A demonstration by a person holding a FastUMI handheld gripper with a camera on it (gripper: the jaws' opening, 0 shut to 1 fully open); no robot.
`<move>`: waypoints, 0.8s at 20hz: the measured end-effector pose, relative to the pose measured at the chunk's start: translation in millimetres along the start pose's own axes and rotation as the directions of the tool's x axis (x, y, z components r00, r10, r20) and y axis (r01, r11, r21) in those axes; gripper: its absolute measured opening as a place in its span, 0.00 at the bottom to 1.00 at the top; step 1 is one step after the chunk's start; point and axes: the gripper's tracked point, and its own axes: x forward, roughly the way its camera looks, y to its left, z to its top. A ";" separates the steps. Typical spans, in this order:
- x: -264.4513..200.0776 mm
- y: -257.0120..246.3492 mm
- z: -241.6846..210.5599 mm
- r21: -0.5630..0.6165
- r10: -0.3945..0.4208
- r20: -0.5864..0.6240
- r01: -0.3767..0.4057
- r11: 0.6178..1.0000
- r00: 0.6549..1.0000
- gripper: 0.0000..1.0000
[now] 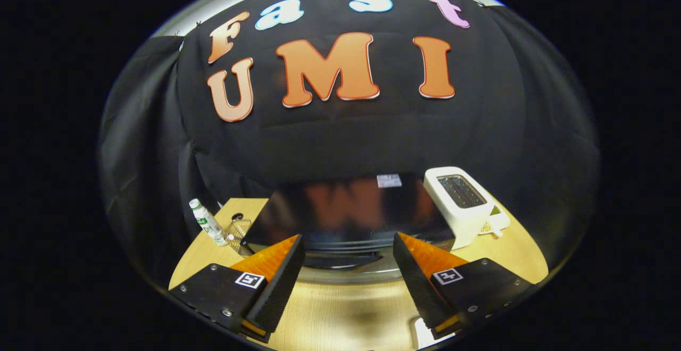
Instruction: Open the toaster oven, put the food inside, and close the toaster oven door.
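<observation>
- The toaster oven (348,215) sits on the wooden table (346,308), just ahead of the fingers and centred between them; its top is dark and glossy, with a small pale label (389,181) near the back edge.
- Its front face is seen from above: a dark curved band that looks like the handle (346,259) lies along it, above a lighter metallic strip (whether the door is open or closed cannot be told from this angle).
- The gripper (348,266) is poised above the table with its two fingers spread wide apart, holding nothing; only the oven's front and bare tabletop lie in the gap between them.
- To the right of the oven, touching or just beside it, stands a white pop-up toaster (463,202), tilted in the fisheye view.
- To the left, a white bottle (207,223) with green print stands beside a small wire basket (239,232) near the table's corner.
- Black cloth (143,143) hangs behind everything.
</observation>
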 end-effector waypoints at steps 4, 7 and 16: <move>-43.8 -30.7 84.6 -0.024 -0.024 0.117 0.027 0.999 0.993 0.99; -75.9 -52.5 133.1 0.015 -0.030 0.186 0.028 0.999 0.982 0.99; -135.5 -103.0 208.9 -0.001 -0.097 0.364 0.105 0.994 0.926 0.99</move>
